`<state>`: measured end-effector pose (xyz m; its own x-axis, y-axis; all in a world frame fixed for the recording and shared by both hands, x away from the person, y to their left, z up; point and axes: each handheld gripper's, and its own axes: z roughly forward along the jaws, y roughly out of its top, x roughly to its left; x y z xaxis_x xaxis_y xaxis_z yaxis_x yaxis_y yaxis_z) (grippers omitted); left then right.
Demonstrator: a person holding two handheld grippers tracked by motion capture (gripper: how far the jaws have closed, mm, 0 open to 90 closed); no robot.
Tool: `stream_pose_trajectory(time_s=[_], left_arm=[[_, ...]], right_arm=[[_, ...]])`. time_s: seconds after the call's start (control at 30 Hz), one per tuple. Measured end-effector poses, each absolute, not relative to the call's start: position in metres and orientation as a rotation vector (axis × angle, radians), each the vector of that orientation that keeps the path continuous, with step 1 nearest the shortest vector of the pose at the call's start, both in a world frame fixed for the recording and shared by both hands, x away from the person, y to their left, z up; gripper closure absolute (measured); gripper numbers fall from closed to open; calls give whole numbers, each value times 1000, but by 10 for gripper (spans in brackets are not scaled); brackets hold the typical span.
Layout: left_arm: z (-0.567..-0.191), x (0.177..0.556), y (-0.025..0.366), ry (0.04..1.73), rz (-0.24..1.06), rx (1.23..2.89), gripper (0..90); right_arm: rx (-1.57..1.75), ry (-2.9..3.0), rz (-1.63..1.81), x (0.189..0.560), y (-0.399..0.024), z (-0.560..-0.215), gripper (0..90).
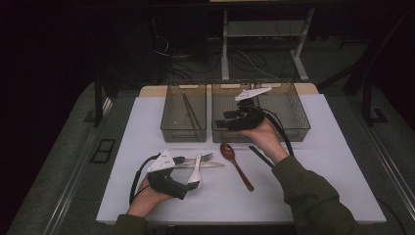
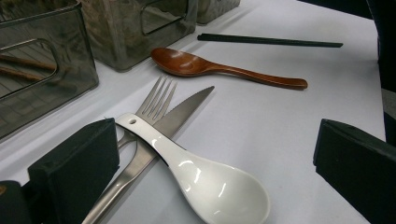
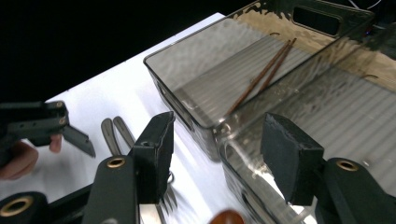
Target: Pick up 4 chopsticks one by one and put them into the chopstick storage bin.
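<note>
By the table's near edge the left gripper (image 1: 188, 172), jaws spread w/ nothing pinched, straddles the white spoon (image 2: 205, 179) lying across fork (image 2: 152, 105) & knife (image 2: 180, 114), so closing could snag those too; right gripper (image 1: 230, 120) hovers open over the middle bin (image 1: 222, 132).

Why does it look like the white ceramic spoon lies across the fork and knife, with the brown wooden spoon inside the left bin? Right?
Not quite. The white ceramic spoon does lie across the fork and knife, but the brown wooden spoon is on the table in front of the bins, as the left gripper view shows. The left bin holds brown chopsticks.
</note>
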<state>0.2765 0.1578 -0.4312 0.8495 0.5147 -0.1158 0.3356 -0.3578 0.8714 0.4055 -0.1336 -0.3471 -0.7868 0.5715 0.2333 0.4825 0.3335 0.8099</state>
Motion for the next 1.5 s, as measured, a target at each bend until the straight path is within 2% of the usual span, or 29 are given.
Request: stream_pose_trajectory(time_s=[0.93,1.5], left_arm=[[-432,277,158,636,219,1977,0],[-432,276,159,638,222,1981,0]], right_arm=[[1036,2421,1452,348,-235,-370,421],[1108,2512,1223,312,-275,-387,436]])
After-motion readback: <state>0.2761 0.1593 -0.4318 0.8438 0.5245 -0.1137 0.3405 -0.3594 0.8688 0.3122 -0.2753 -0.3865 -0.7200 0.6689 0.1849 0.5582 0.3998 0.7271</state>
